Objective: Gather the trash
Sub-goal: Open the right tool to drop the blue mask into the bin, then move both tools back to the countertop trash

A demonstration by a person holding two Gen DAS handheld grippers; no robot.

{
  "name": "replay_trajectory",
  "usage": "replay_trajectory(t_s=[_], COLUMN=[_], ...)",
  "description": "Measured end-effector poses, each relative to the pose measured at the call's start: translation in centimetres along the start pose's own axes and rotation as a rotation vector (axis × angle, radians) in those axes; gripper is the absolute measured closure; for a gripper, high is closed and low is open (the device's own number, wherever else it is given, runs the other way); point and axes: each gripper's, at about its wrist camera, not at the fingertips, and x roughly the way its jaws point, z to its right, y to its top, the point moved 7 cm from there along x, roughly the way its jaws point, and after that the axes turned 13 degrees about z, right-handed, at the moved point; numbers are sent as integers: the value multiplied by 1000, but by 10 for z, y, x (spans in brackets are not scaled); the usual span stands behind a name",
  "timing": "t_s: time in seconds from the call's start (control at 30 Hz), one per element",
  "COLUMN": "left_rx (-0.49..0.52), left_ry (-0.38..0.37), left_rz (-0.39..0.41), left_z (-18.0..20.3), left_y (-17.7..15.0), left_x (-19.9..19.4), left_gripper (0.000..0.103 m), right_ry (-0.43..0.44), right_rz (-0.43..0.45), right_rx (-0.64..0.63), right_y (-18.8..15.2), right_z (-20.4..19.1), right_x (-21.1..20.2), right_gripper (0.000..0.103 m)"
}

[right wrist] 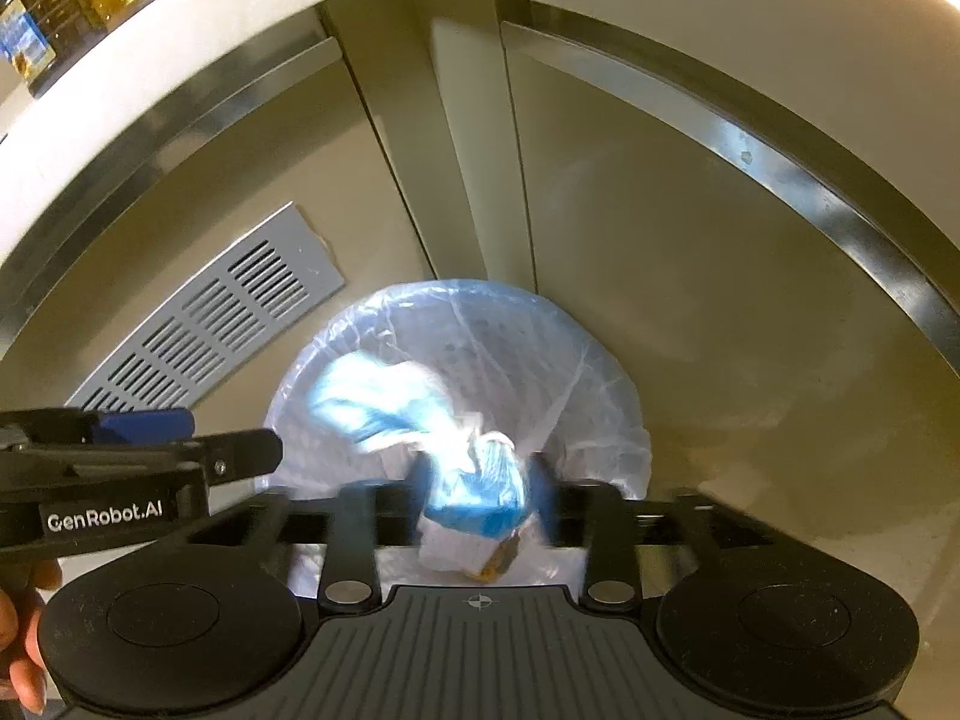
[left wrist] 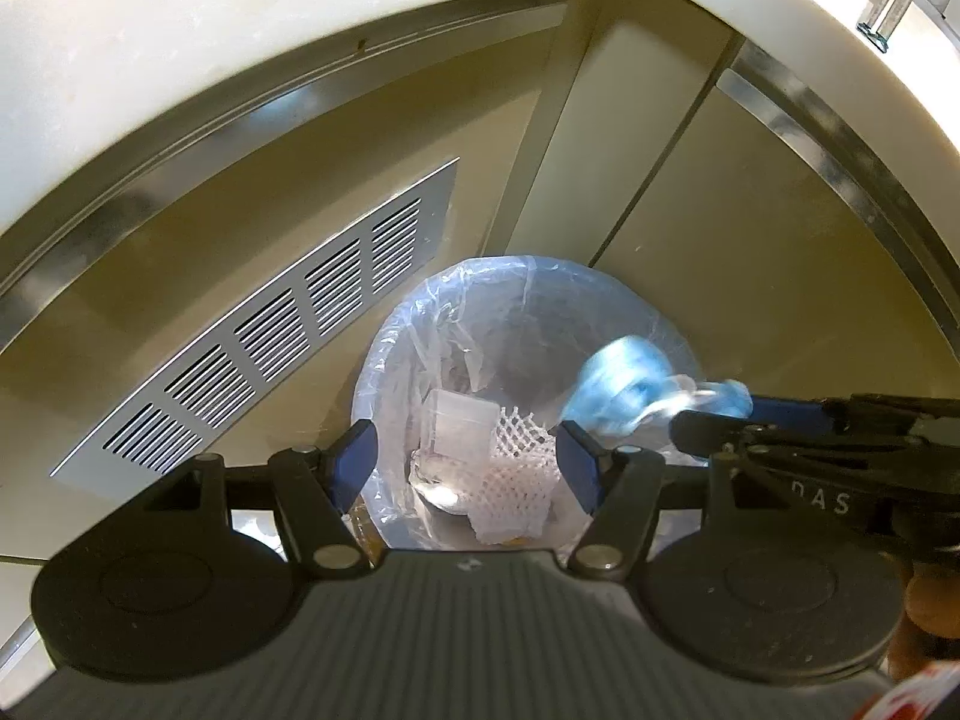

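- Wrapper [right wrist: 462, 480], crumpled blue-and-white plastic, blurred; sits between the right gripper [right wrist: 480, 489] jaws, directly above the bin [right wrist: 624, 420] mouth. Likely placed so a release drops it straight in.
- Right jaws part-spread; blur hides whether the pads touch the wrapper, so grip cannot be confirmed.
- From the left wrist view the wrapper [left wrist: 624, 396] trails off the right gripper's tip over the bin's right rim.
- Bin lined with a clear liner [left wrist: 420, 324]; inside lie white foam netting [left wrist: 516, 468] and a clear plastic tub [left wrist: 459, 429].
- Left gripper [left wrist: 465, 459] jaws spread, nothing between them, hovering over the bin's near edge.
- Bin stands in a cabinet corner beside a slotted vent [left wrist: 282, 324], below the counter [left wrist: 180, 30] edge.
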Motion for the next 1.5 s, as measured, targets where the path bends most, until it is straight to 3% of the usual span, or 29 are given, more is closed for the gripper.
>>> replay_trajectory(t_s=[0.43,1.0,1.27,1.5], left_rx=[-2,78,68,33], left_ry=[-4,-98,-57,0], left_rz=[21,276,383,450], left_z=[-1,36,34,21], left_y=[8,84,134,180], left_x=[-15,-105,-127,-129], left_gripper=[41,41,40,28], right_ry=[-8,29,34,45], right_rz=[3,326,430,467], right_rx=[6,-42,-51,-100], right_y=[3,86,128,168], right_z=[-4,-37,-31,-17], right_x=[-16,-124,-146,-145], right_gripper=[52,52,52,52])
